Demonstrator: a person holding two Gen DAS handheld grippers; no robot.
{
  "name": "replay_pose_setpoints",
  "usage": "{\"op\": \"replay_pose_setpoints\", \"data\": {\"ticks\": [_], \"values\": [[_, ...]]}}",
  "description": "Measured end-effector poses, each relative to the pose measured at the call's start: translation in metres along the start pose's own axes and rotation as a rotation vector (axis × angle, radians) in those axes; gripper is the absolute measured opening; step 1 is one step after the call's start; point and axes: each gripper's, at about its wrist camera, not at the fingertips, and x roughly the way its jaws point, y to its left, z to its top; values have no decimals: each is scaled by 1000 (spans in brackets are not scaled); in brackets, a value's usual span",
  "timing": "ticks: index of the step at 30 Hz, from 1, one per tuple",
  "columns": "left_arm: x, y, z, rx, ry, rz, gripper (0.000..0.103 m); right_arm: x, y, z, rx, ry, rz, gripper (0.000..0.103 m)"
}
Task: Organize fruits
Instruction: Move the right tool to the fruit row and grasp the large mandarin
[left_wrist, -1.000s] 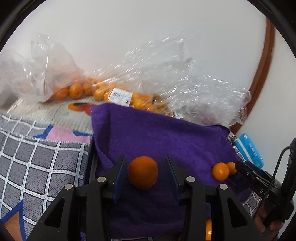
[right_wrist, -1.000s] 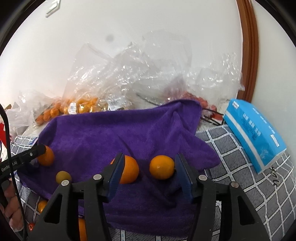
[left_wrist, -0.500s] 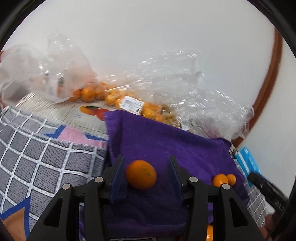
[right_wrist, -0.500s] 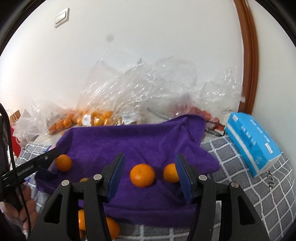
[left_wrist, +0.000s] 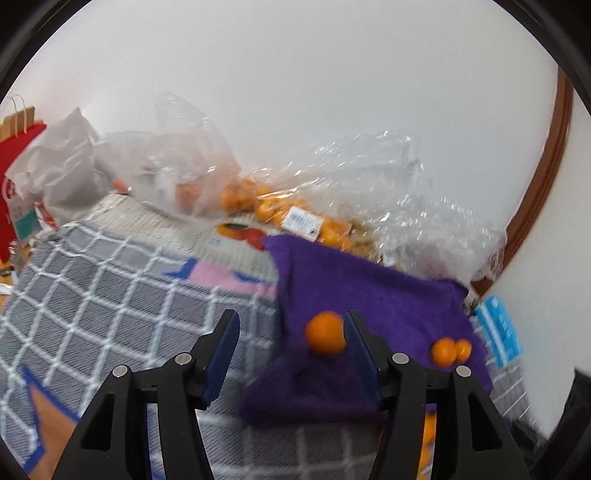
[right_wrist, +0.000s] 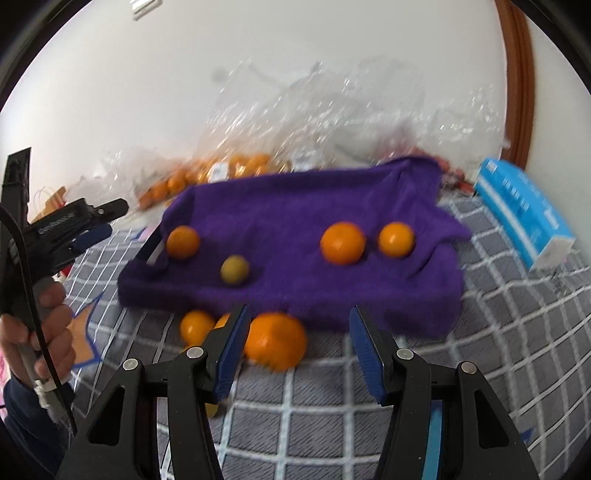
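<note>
Left tool (left_wrist: 291, 345): jaws spread wide, gripping nothing; it hangs over the checked grey cloth (left_wrist: 110, 295), at the 9 o'clock edge of the purple towel (left_wrist: 369, 295).
Right tool (right_wrist: 299, 341): jaws likewise spread, holding nothing; its blue pads (right_wrist: 364, 343) frame the towel's near edge.
Purple towel: spread on the checked cloth, with clear plastic bags (right_wrist: 332, 110) behind it at 12 o'clock.
Fruit on the towel, right wrist view: one orange (right_wrist: 183, 242) at 9 o'clock near the towel's left edge; a small greenish-yellow fruit (right_wrist: 234, 270) just beside it toward 5 o'clock; a larger orange (right_wrist: 342, 243) and a smaller orange (right_wrist: 396, 239) close together at 3 o'clock, whether touching cannot be told.
Fruit off the towel: a big orange (right_wrist: 277, 341) on the checked cloth at 6 o'clock of the towel, just beside the right tool's left pad; a smaller one (right_wrist: 195, 326) at its 9 o'clock.
Left wrist view: an orange (left_wrist: 325, 333) lies on the towel beside the inner face of the left tool's right pad; contact cannot be told through the blur. A pair of oranges (left_wrist: 444, 350) sits at its 3 o'clock.
Bagged oranges (left_wrist: 266, 206): heaped in the plastic at 12 o'clock of the towel, with a white label.
Blue tissue pack (right_wrist: 524, 210): at 3 o'clock of the towel, on the checked cloth.
Red paper bag (left_wrist: 14, 184): far at 9 o'clock in the left wrist view.
</note>
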Motion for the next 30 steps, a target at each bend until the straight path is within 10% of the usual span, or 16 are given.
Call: {"op": "replay_pose_setpoints", "data": {"ticks": [14, 30], "values": [[-36, 21, -53, 99, 146, -5, 57, 18, -2, -10, 110, 54, 25, 41], [-42, 1, -79, 152, 259, -70, 57, 8, -20, -41, -6, 127, -152, 46]]}}
